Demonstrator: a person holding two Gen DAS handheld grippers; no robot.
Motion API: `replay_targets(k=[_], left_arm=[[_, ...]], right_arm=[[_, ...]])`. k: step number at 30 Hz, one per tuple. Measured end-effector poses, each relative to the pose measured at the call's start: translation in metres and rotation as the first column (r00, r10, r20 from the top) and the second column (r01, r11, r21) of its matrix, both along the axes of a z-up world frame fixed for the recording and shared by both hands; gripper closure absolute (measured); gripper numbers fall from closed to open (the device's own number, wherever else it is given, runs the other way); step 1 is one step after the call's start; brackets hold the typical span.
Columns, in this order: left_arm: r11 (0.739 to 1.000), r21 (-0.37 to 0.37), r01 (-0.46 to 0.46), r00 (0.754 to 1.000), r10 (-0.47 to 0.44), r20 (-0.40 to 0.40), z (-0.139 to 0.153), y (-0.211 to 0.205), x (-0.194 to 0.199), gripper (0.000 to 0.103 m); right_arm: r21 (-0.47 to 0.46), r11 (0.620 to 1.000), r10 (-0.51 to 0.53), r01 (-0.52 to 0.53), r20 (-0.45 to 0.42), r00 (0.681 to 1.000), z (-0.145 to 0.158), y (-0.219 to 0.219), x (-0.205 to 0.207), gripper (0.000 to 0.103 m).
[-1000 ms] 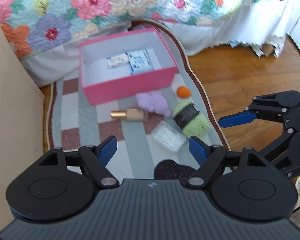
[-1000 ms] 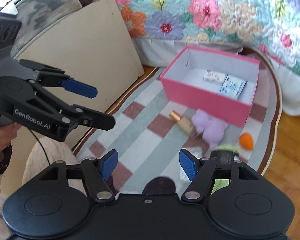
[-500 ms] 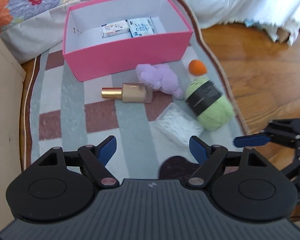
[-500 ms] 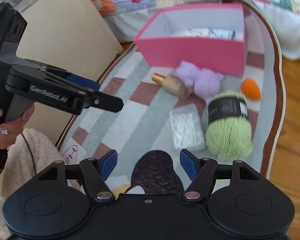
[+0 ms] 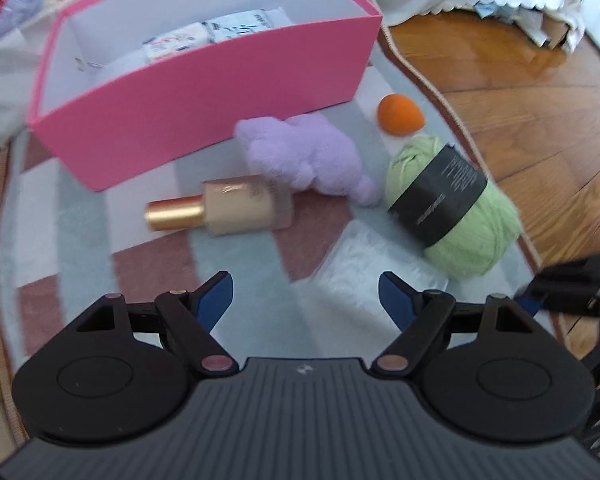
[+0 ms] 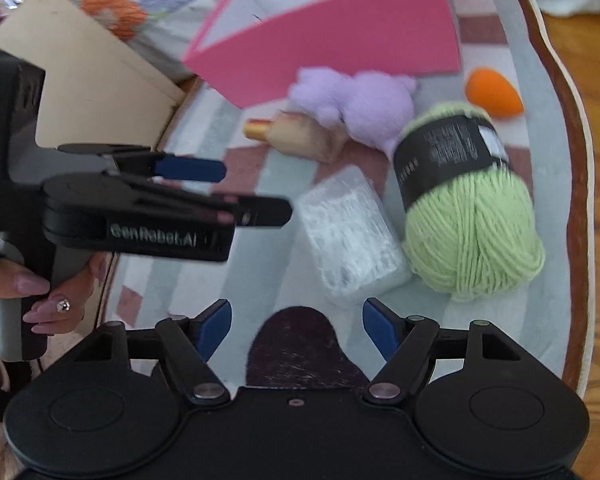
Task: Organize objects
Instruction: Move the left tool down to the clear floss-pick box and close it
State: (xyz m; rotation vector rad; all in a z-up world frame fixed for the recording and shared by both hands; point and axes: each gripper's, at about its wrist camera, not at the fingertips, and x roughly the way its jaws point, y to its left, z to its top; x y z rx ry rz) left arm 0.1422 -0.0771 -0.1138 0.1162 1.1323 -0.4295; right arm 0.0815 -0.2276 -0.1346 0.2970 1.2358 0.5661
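Rug: striped rug (image 5: pixel 80 216) on a wood floor (image 5: pixel 520 92); all loose items lie on it.
Pink box (image 5: pixel 204 92): open-topped, at the rug's far end; two printed packets (image 5: pixel 204 34) lie inside against the back wall.
Foundation bottle (image 5: pixel 224 208): on its side just in front of the box, long axis across the left wrist view, gold cap (image 5: pixel 174 213) pointing left, base toward the purple plush.
Purple plush (image 5: pixel 304 156): soft toy touching the box front, overlapping the bottle's base.
Orange sponge (image 5: pixel 400 114): egg-shaped, right of the plush, near the rug's edge.
Green yarn ball (image 5: pixel 456 204): black label band, long axis slanted; close against the clear packet.
Clear packet (image 6: pixel 352 236): nearest the tools, its long axis slanting away from the right tool.
Cardboard panel (image 6: pixel 84 80): upright at the rug's left.
Left tool (image 5: pixel 306 294): empty, jaws closing but wide apart, above bare rug beside the packet.
Right tool (image 6: pixel 296 326): empty, jaws opening, packet just ahead; dark slipper toe (image 6: pixel 300 348) below.
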Motion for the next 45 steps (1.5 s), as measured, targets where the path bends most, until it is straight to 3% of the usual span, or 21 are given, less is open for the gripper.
replay_targets(k=[3, 5, 8, 10, 12, 17, 21, 24, 29, 33, 38, 42, 45], left_arm=[[0.998, -0.061, 0.017, 1.000, -0.016, 0.024, -0.010, -0.003, 0.006, 0.028], [0.994, -0.112, 0.009, 1.000, -0.010, -0.008, -0.019, -0.001, 0.012, 0.029], [0.991, -0.135, 0.024, 0.999, -0.028, -0.029, -0.027, -0.003, 0.015, 0.040], [0.991, -0.131, 0.041, 0.999, -0.045, -0.024, -0.030, -0.006, 0.014, 0.041], [0.987, -0.158, 0.038, 0.998, -0.045, -0.043, -0.033, -0.006, 0.014, 0.054], [0.973, -0.224, -0.061, 0.991, 0.032, -0.133, -0.037, 0.010, 0.014, 0.066], [0.957, -0.244, -0.156, 0.960, 0.088, -0.268, -0.043, 0.031, -0.001, 0.070], [0.943, -0.241, -0.231, 0.937, 0.148, -0.317, -0.045, 0.040, -0.011, 0.075], [0.908, -0.261, -0.327, 0.918, 0.240, -0.315, -0.048, 0.050, -0.012, 0.073], [0.903, -0.272, -0.333, 0.930, 0.266, -0.255, -0.048, 0.052, -0.006, 0.071], [0.876, -0.314, -0.365, 0.919, 0.284, -0.274, -0.053, 0.058, -0.009, 0.068], [0.833, -0.349, -0.430, 0.888, 0.321, -0.329, -0.060, 0.068, -0.009, 0.068], [0.812, -0.359, -0.461, 0.871, 0.337, -0.356, -0.063, 0.068, -0.009, 0.067]], right_arm=[[0.046, 0.998, -0.041, 0.044, -0.049, 0.998, -0.014, -0.002, 0.003, 0.026], [0.065, 0.995, -0.075, 0.079, -0.057, 0.996, -0.020, -0.001, 0.004, 0.026], [0.046, 0.995, -0.084, 0.085, -0.029, 0.996, -0.022, 0.004, 0.005, 0.026], [0.005, 0.996, -0.093, 0.093, -0.006, 0.996, -0.022, 0.007, 0.004, 0.026], [-0.019, 0.994, -0.110, 0.110, 0.014, 0.994, -0.022, 0.006, 0.004, 0.026], [-0.103, 0.991, -0.073, 0.081, 0.085, 0.994, -0.022, 0.014, 0.002, 0.033], [-0.119, 0.990, -0.058, 0.073, 0.123, 0.991, -0.019, 0.013, 0.003, 0.037], [-0.145, 0.989, -0.011, 0.035, 0.160, 0.987, -0.021, 0.021, 0.005, 0.044], [-0.177, 0.984, 0.068, -0.029, 0.219, 0.973, -0.018, 0.031, 0.013, 0.044], [-0.210, 0.969, 0.179, -0.133, 0.218, 0.959, -0.019, 0.038, 0.013, 0.031], [-0.330, 0.910, 0.336, -0.251, 0.230, 0.914, -0.023, 0.061, 0.014, 0.015], [-0.402, 0.875, 0.389, -0.269, 0.254, 0.886, -0.029, 0.075, 0.011, 0.008], [-0.388, 0.888, 0.363, -0.248, 0.259, 0.895, -0.034, 0.073, 0.011, 0.007]])
